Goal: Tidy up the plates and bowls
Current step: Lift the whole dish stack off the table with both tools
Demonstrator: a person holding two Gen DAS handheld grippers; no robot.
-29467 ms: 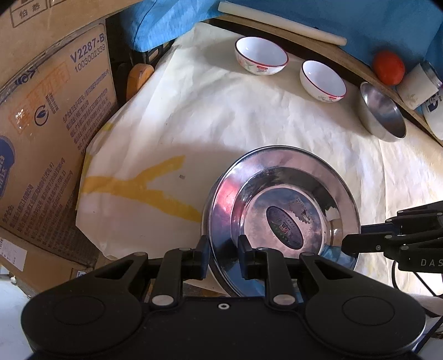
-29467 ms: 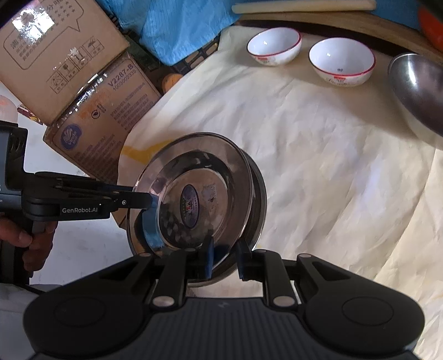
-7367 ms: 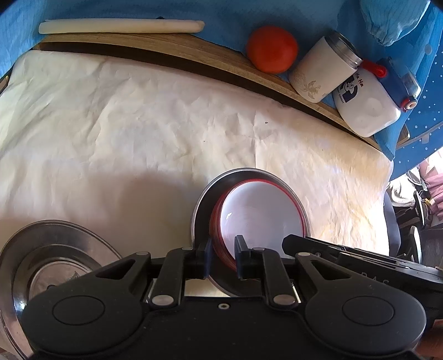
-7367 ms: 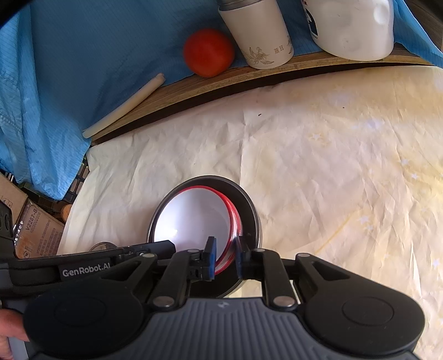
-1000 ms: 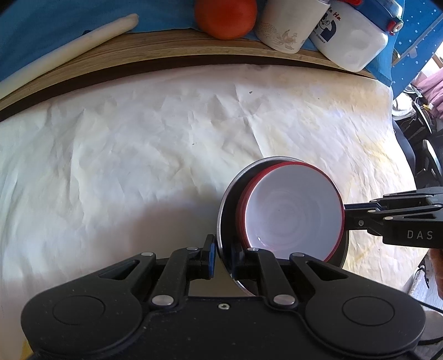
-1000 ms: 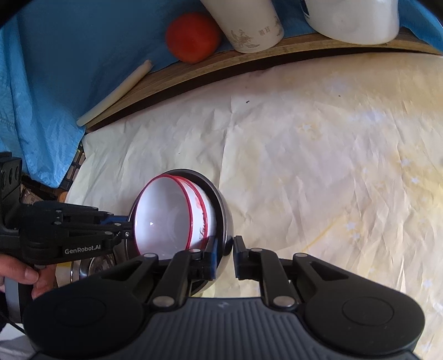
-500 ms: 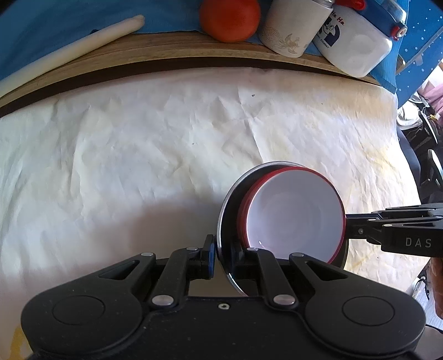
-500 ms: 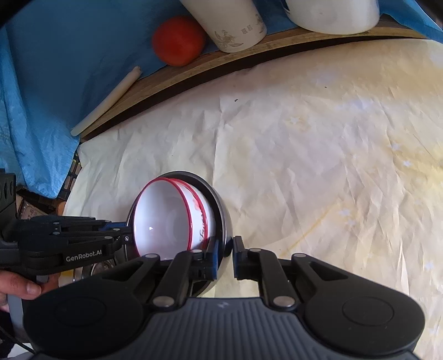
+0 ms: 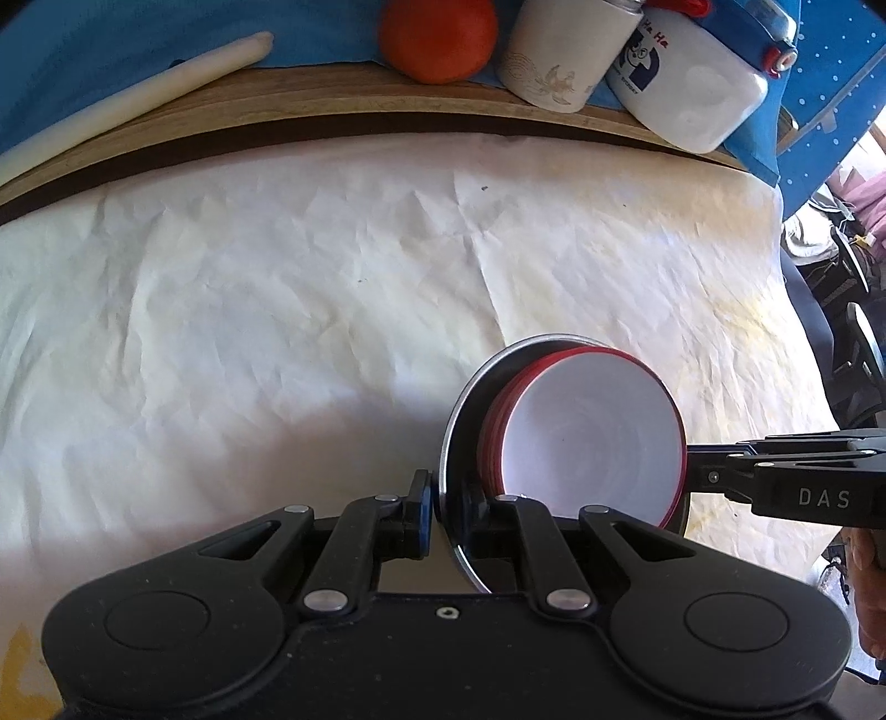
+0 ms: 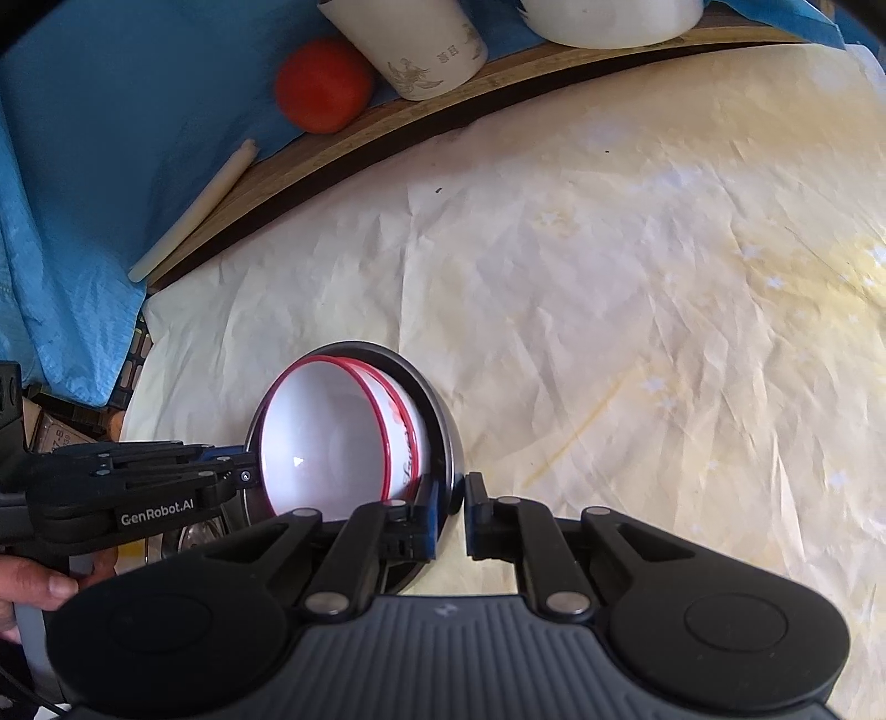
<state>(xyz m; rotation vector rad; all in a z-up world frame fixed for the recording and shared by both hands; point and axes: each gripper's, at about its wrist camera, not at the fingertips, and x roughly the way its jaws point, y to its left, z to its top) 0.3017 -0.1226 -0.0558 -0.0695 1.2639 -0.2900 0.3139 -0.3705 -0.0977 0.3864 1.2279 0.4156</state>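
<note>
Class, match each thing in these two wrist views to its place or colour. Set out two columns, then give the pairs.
Things:
1. steel bowl
2. red-rimmed bowls
3. tomato
4. rolling pin

Descriptions:
A. white stick lying on the wooden ledge
B. nested inside the metal one
C. rim pinched by both hand-held grippers
D. round and red, beside the white cup

Pairs: 1-C, 2-B, 3-D, 4-A

Makeshift home workspace: paper-covered table (image 9: 277, 310), blue cloth (image 10: 111, 138), tomato (image 9: 437, 39), cardboard boxes (image 10: 55, 440).
</note>
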